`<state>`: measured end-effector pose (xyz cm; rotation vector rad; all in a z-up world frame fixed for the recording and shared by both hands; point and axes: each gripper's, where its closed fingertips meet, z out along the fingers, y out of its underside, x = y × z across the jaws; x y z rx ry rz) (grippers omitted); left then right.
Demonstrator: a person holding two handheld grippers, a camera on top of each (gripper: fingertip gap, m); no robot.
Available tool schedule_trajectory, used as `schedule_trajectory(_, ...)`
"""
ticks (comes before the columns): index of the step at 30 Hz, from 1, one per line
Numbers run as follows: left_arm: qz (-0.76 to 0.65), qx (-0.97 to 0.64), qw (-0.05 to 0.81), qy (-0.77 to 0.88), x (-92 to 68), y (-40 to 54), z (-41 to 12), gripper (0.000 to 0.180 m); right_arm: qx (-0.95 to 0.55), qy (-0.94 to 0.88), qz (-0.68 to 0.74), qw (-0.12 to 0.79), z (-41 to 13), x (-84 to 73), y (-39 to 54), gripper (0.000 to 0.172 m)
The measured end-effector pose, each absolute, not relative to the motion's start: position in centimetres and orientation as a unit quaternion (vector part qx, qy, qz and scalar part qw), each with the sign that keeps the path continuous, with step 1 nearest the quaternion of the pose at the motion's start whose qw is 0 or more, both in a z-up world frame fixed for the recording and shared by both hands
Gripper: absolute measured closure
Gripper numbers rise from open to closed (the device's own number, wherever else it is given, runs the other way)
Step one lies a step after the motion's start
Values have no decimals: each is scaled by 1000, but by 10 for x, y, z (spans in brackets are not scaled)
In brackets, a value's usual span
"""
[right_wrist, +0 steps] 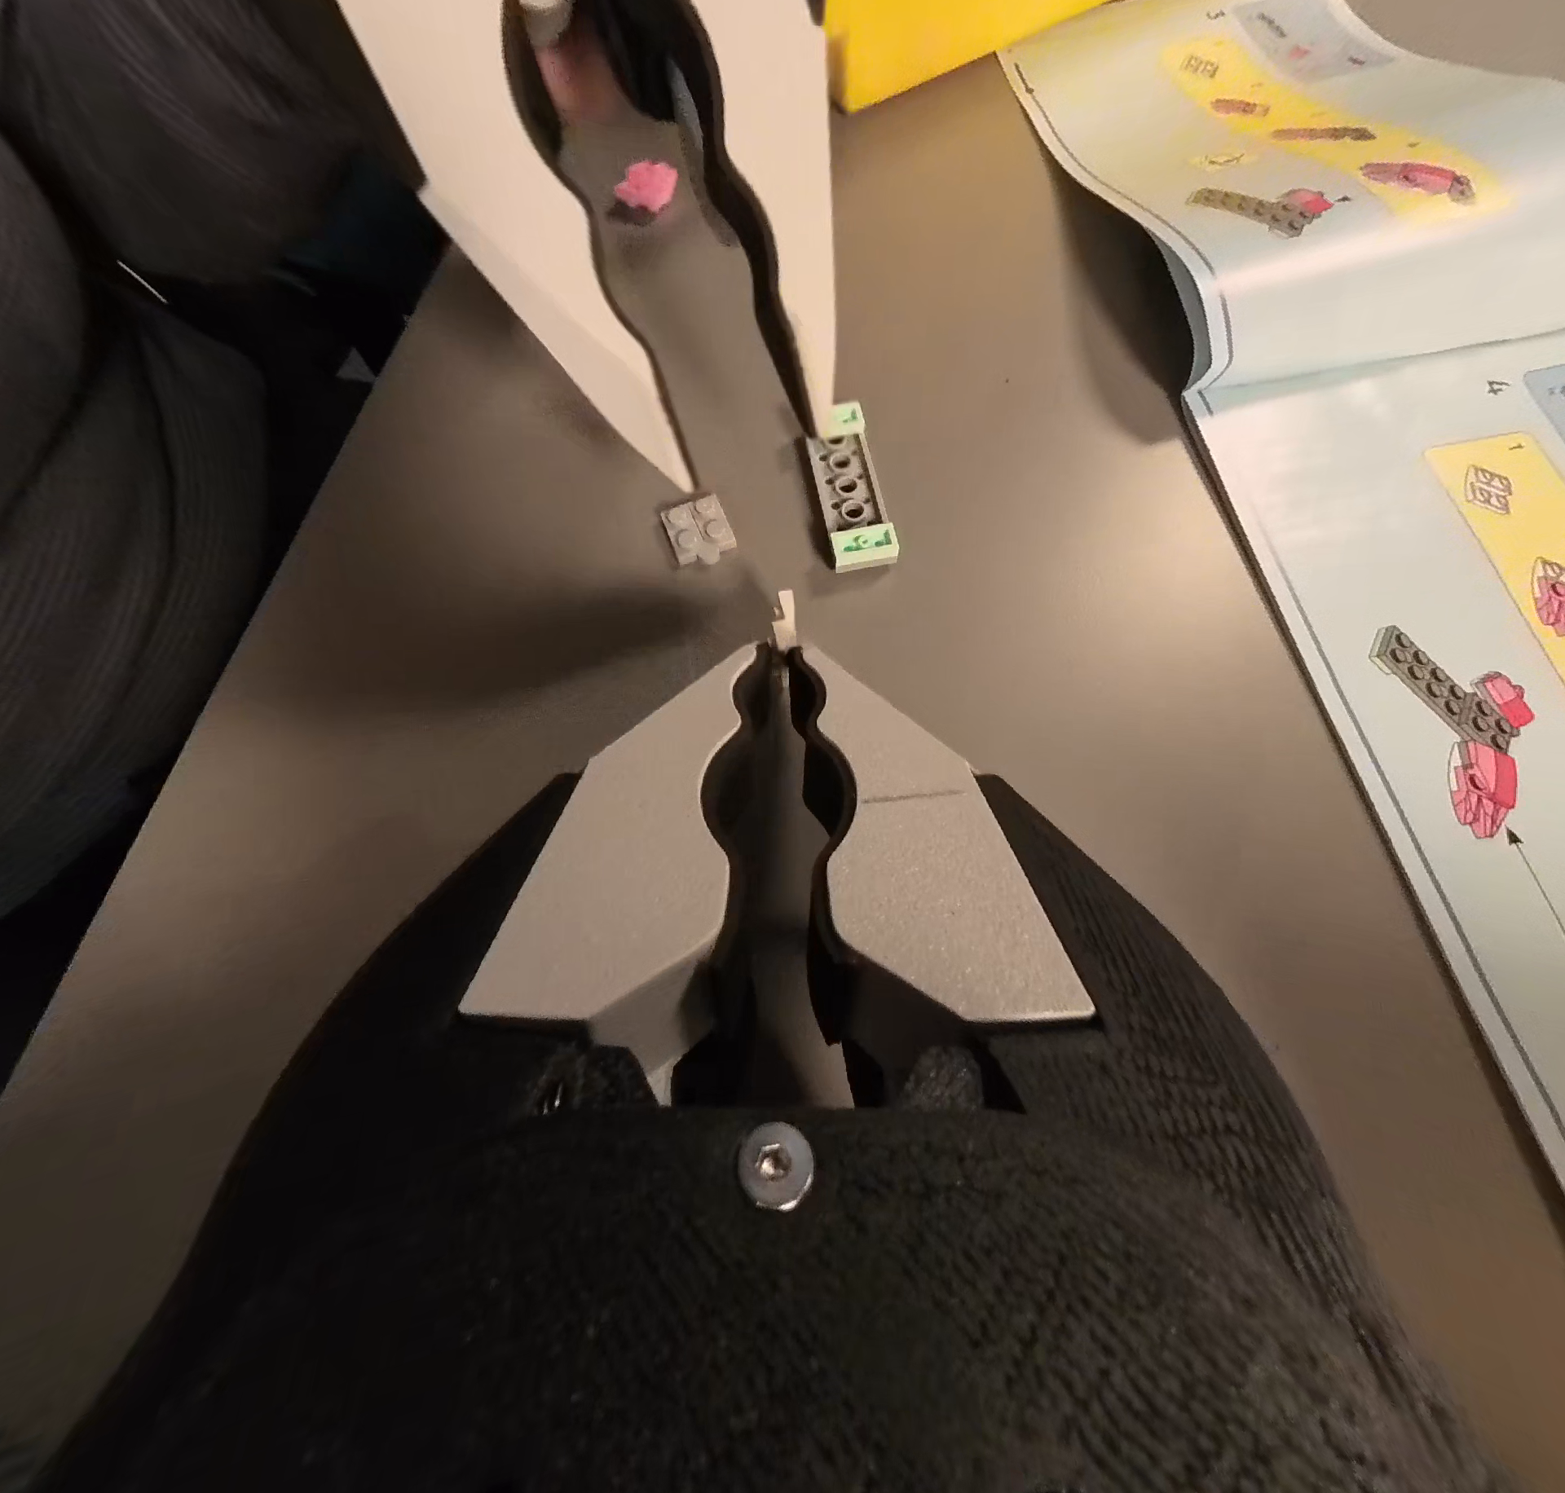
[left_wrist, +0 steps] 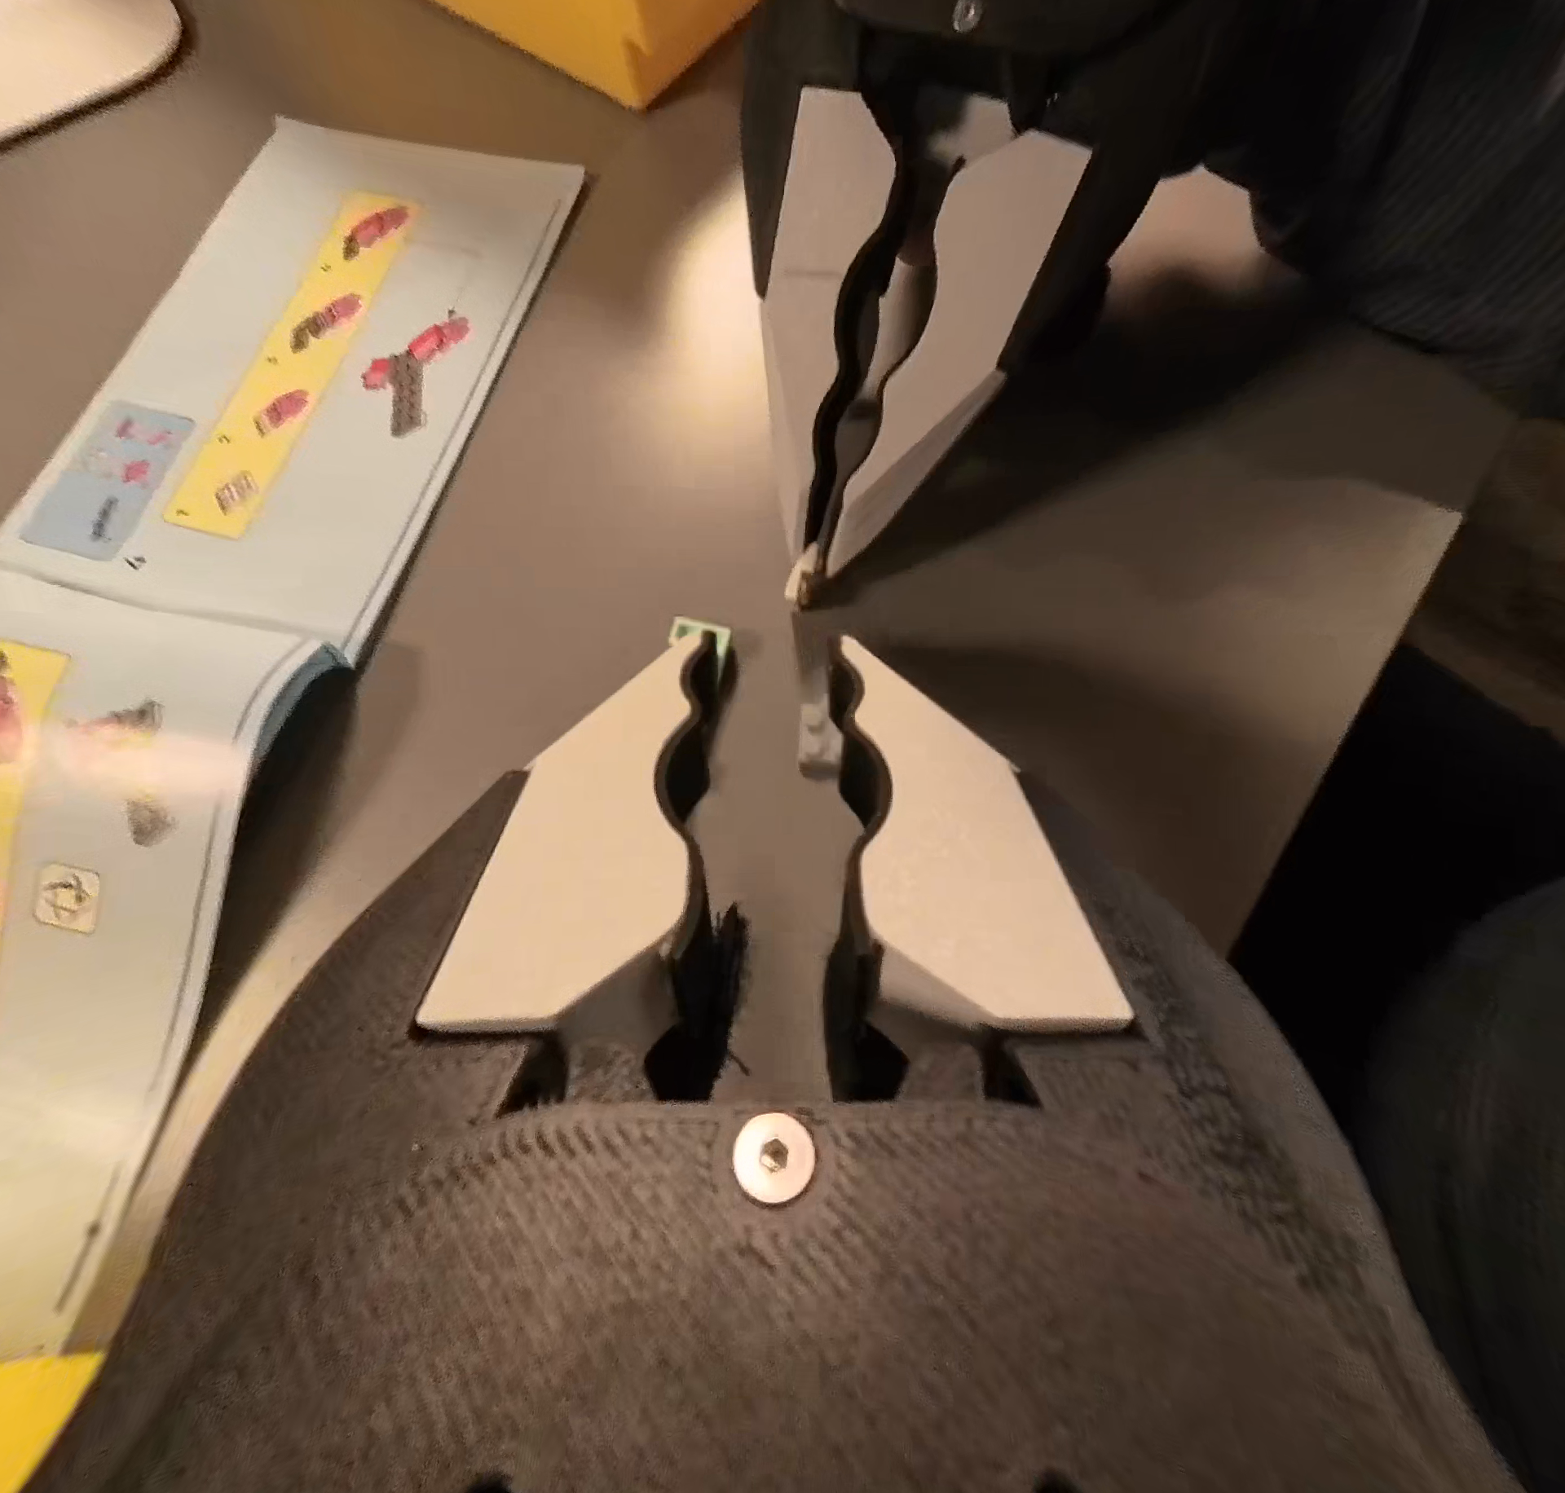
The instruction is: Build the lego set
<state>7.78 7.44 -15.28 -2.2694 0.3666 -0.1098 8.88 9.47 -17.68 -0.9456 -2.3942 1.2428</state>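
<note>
Two grippers meet tip to tip over the table (right_wrist: 1059, 606); the booklet (right_wrist: 1355, 284) lies open alongside; left gripper (left_wrist: 775, 648) spread, straddling a grey plate (right_wrist: 699, 528); right gripper (right_wrist: 775, 648) pinching a small white piece (right_wrist: 783, 618).

Dim, warm indoor light; soft motion blur in both views.
Glare streaks the booklet (left_wrist: 127, 741); broad shadows cross the surface (right_wrist: 508, 631); wide-angle bending at edges.
</note>
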Motion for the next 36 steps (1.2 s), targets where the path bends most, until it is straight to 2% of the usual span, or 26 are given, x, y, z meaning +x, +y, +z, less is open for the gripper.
schedule_trajectory(7, -56, -922, 358, 137, 82, 56, -179, 146, -331, -832, 422, 145, -179, 88, 97, 168)
schedule_trajectory(14, -67, -926, 346, 134, 86, 54, -186, 144, -330, -832, 421, 145, -179, 88, 96, 164)
schedule_trajectory(21, -61, -922, 352, 146, 88, 58, -185, 148, -323, -834, 422, 146, -179, 88, 94, 172)
schedule_trajectory(29, -35, -910, 395, 124, 85, 79, -177, 153, -327, -831, 425, 146, -178, 87, 95, 172)
schedule_trajectory(30, -38, -910, 394, 124, 85, 79, -177, 154, -331, -830, 424, 148, -178, 86, 96, 171)
schedule_trajectory(34, -43, -914, 384, 126, 86, 78, -180, 155, -346, -831, 410, 144, -183, 81, 95, 141)
schedule_trajectory(36, -40, -914, 384, 125, 84, 77, -180, 155, -344, -832, 411, 143, -183, 79, 89, 140)
